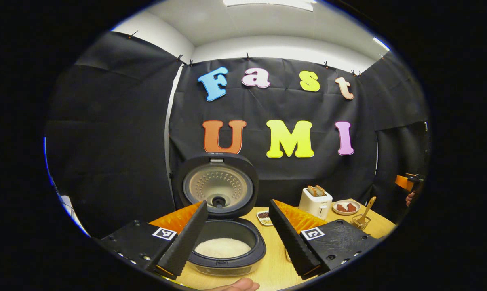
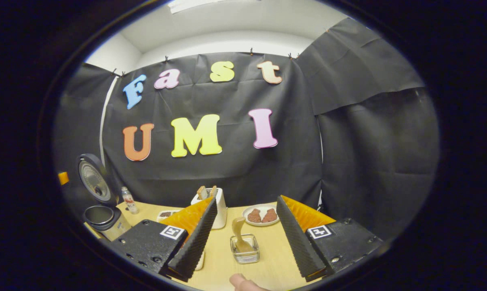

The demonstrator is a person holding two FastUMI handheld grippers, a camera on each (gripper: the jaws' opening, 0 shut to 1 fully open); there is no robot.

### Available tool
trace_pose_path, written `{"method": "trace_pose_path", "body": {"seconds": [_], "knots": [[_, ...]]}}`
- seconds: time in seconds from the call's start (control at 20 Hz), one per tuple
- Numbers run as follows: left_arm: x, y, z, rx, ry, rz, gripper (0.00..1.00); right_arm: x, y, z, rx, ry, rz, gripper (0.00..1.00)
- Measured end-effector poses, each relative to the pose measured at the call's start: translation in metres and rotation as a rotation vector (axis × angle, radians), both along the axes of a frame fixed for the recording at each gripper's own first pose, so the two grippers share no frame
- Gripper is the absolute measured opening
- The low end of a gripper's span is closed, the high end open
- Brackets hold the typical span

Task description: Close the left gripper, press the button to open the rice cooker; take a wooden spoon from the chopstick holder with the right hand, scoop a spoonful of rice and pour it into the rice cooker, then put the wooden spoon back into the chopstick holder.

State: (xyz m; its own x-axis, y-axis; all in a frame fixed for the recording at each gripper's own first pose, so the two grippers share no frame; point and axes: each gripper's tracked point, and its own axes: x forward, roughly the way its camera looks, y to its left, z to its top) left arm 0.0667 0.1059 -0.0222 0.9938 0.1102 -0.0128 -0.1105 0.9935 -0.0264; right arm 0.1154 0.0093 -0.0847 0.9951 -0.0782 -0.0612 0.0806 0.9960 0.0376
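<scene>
White rice (image 1: 222, 247) is seen lying inside the rice cooker (image 1: 227, 242), whose lid (image 1: 217, 184) is raised upright behind the pot. The cooker is set on the pale wooden tabletop (image 1: 273, 262). To the right of the cooker, a small dish of dark grains (image 1: 263, 217) is placed just beside it, then a white toaster (image 1: 315, 202) with two slices in its slots, then a plate of brown food (image 1: 345, 207). Well to the right of the cooker, the wire chopstick holder (image 1: 360, 221) is found, with the wooden spoon (image 1: 368, 206) stood in it, handle leaning up.

The left gripper (image 1: 237, 234) is held in front of the cooker with its fingers (image 1: 186, 238) spread apart and nothing between them.

In the right gripper view, the right gripper (image 2: 247, 238) is held with fingers (image 2: 197, 238) released and wide, the chopstick holder (image 2: 245, 249) and wooden spoon (image 2: 239, 232) lying between and beyond them, untouched. A small bottle (image 2: 129, 200) is seen just beside the rice cooker (image 2: 102, 218).
</scene>
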Motion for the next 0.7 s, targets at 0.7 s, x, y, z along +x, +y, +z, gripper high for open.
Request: {"method": "trace_pose_path", "body": {"seconds": [0.7], "knots": [[0.12,0.043,0.108,-0.018,-0.111,0.016,0.96,-0.052,0.008,0.009,-0.005,-0.059,0.043,0.95]]}}
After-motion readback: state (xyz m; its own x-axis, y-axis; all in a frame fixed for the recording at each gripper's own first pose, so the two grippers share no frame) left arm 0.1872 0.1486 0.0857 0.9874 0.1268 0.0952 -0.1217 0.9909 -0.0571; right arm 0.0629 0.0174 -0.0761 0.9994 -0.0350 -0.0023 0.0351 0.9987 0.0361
